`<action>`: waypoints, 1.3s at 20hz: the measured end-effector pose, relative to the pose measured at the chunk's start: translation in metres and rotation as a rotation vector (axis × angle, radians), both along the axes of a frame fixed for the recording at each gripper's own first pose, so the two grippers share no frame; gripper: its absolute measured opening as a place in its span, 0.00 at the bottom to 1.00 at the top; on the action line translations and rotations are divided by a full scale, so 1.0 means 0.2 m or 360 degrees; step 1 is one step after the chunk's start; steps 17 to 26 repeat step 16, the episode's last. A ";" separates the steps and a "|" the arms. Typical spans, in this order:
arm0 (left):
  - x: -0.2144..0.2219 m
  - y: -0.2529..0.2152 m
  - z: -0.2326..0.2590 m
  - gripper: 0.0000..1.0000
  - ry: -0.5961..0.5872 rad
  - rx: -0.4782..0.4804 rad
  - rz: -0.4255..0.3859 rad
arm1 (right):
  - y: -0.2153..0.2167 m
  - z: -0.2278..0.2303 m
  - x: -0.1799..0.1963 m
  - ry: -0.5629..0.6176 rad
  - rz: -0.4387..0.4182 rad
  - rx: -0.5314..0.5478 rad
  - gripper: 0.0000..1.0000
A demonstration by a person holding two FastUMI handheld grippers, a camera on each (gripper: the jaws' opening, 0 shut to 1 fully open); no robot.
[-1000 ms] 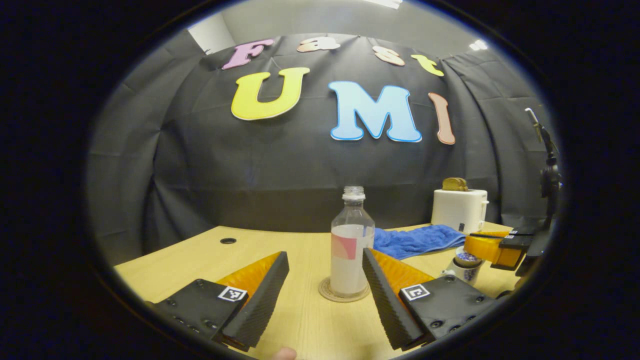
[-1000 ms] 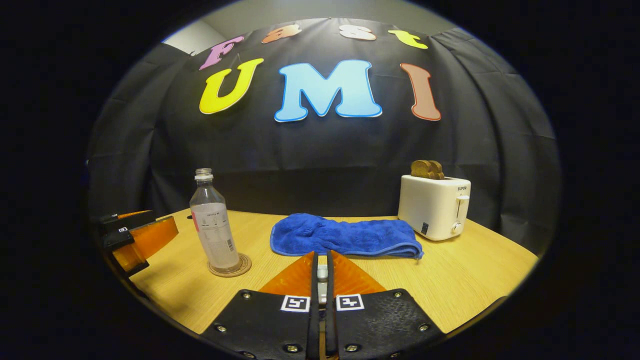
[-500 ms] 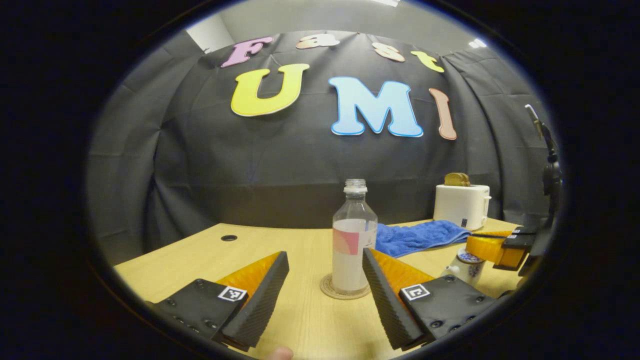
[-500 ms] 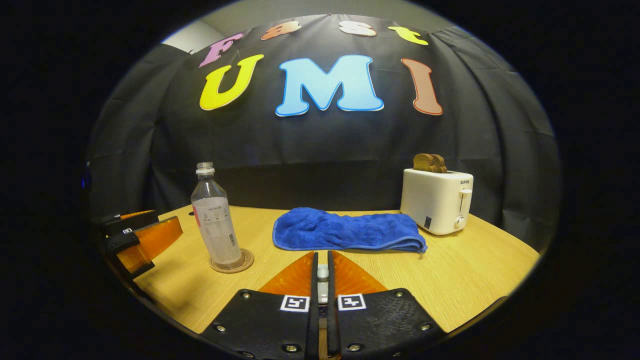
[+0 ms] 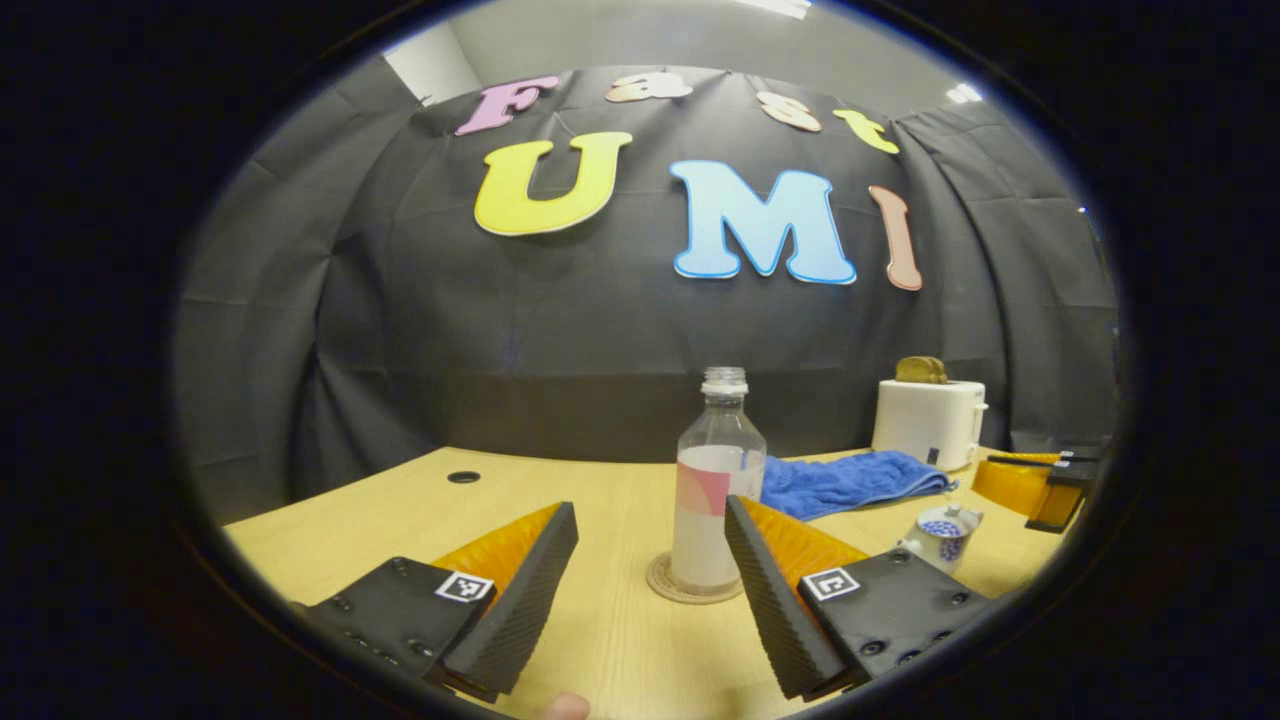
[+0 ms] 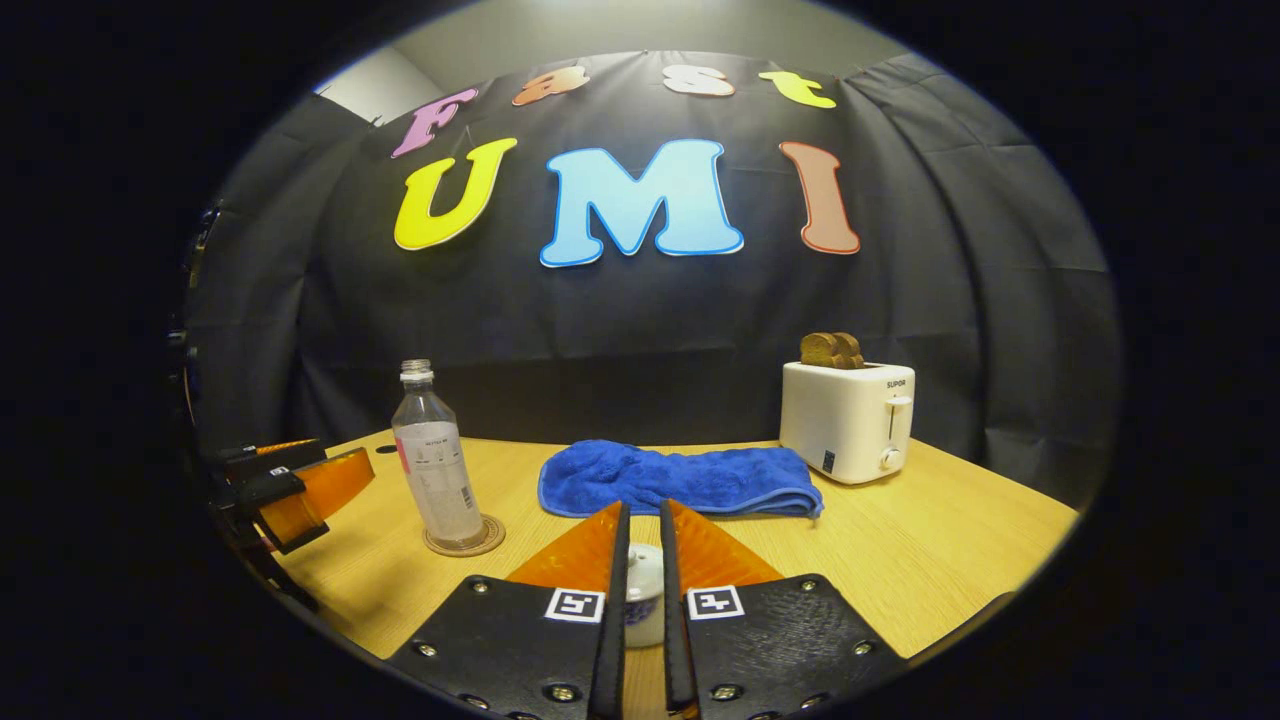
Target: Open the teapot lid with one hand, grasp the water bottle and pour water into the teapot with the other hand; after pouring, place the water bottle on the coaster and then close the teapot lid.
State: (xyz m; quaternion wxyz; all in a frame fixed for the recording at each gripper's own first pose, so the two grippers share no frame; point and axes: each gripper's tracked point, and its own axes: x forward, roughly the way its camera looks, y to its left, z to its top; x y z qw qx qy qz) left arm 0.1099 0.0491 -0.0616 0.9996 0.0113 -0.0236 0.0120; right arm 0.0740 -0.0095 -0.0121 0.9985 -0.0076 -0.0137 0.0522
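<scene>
1. The teapot (image 5: 940,535) sits on the tabletop (image 6: 900,560), its lid (image 5: 948,512) on top. In the right gripper view its white top (image 6: 643,575) shows low between that gripper's fingers.
2. The water bottle (image 5: 716,485) stands upright on the round coaster (image 5: 690,585), with no cap on its neck. In the right gripper view the bottle (image 6: 436,470) and coaster (image 6: 465,540) lie to the left of the teapot.
3. The right gripper (image 6: 640,530) has its fingers parted by a narrow gap, apart from the lid.
4. The left gripper (image 5: 650,560) is spread wide and holds nothing; the bottle stands beyond its fingers.
5. A folded blue towel (image 6: 680,480) lies behind the teapot.
6. A white toaster (image 6: 848,420) with bread in its slots stands to the right of the towel.
</scene>
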 end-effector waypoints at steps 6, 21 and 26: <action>-0.09 -0.09 0.05 1.00 -0.0047 0.0016 -0.0060 | 0.08 -0.02 -0.24 -0.0037 0.0023 -0.0075 0.16; -0.50 -0.16 -0.02 1.00 -0.0037 0.0073 -0.0042 | 0.19 -0.10 -0.36 -0.0016 0.0083 -0.0085 0.16; -0.50 -0.16 -0.02 1.00 -0.0037 0.0073 -0.0042 | 0.19 -0.10 -0.36 -0.0016 0.0083 -0.0085 0.16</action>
